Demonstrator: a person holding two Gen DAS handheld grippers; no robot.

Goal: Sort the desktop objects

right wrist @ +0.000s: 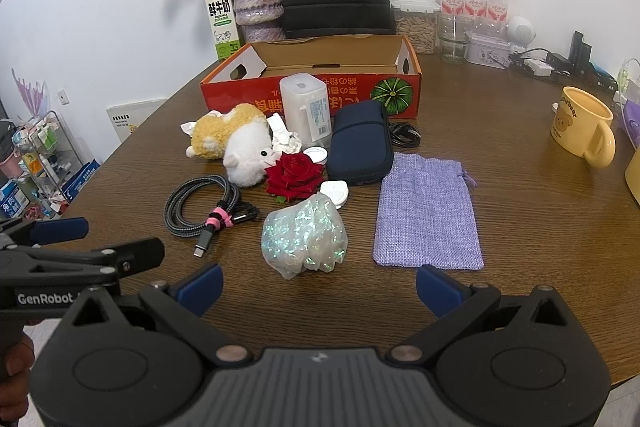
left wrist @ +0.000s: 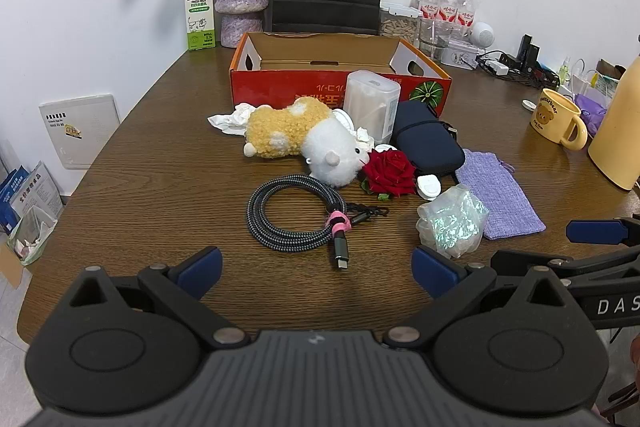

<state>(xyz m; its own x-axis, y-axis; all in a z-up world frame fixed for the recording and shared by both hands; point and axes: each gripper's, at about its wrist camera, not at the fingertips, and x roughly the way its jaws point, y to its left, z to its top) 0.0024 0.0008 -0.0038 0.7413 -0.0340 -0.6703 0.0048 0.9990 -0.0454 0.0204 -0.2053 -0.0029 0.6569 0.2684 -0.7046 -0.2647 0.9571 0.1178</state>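
Left wrist view: left gripper (left wrist: 316,269) spread wide, nothing between the pads, hovering at 6 o'clock over bare wooden table (left wrist: 160,155). Coiled braided cable (left wrist: 294,213) dead ahead at 12 o'clock, just beyond the fingertips. Light, floppy, likely to uncoil; best pinched at the pink tie (left wrist: 339,223) where the loops bunch. Plush toy (left wrist: 308,139) behind it: soft, light, compressible, grab mid-body. Red rose (left wrist: 389,173) at 1 o'clock, touching the plush: fragile petals, gentle pinch only. Open orange box (left wrist: 340,75) at 12 o'clock far, probable drop target, empty as far as visible.

Right wrist view: right gripper (right wrist: 318,287) also spread wide, empty. Iridescent crinkled bag (right wrist: 304,233) straight ahead at 12 o'clock, close to the fingertips: light, slippery film, crushes easily, take across the bulk. Purple woven pouch (right wrist: 428,211) at 1 o'clock, lying flat: hard to get under, pinch an edge. Navy zip case (right wrist: 360,143) beyond: semi-stiff, easy grip across its width. White plastic canister (right wrist: 306,107) upright against the box front, could tip. Yellow mug (right wrist: 584,131) at 2 o'clock, well clear.
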